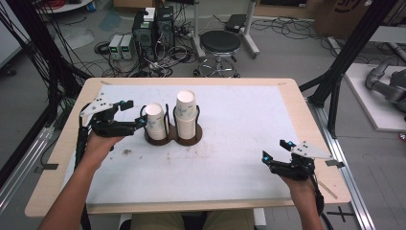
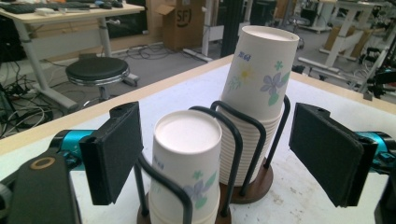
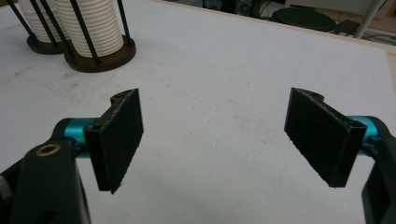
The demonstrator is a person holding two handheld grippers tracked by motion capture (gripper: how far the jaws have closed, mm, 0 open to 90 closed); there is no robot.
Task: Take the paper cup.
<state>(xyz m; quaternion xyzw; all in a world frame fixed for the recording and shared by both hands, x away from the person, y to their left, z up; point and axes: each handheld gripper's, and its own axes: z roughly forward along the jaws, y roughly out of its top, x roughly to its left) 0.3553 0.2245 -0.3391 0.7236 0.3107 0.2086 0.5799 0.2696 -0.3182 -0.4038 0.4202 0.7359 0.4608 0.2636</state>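
Left gripper (image 2: pixel 215 154) spread wide around the nearer paper cup stack (image 2: pixel 187 163) in its wire holder (image 2: pixel 243 154), between the pads, likely light and crushable, best pinched gently below the rim; right gripper (image 3: pixel 215 140) open, idle over bare table (image 3: pixel 224 84).

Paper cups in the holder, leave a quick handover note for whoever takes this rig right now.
Left gripper: open, jaws either side of the shorter cup stack, not yet closed on it.
Right gripper: open, holding nothing, over bare table near the right edge.
Both stacks sit upside down in the twin wire holder; the taller stack is on the right.
Done: approach. Left: probably grip and lift the top cup.
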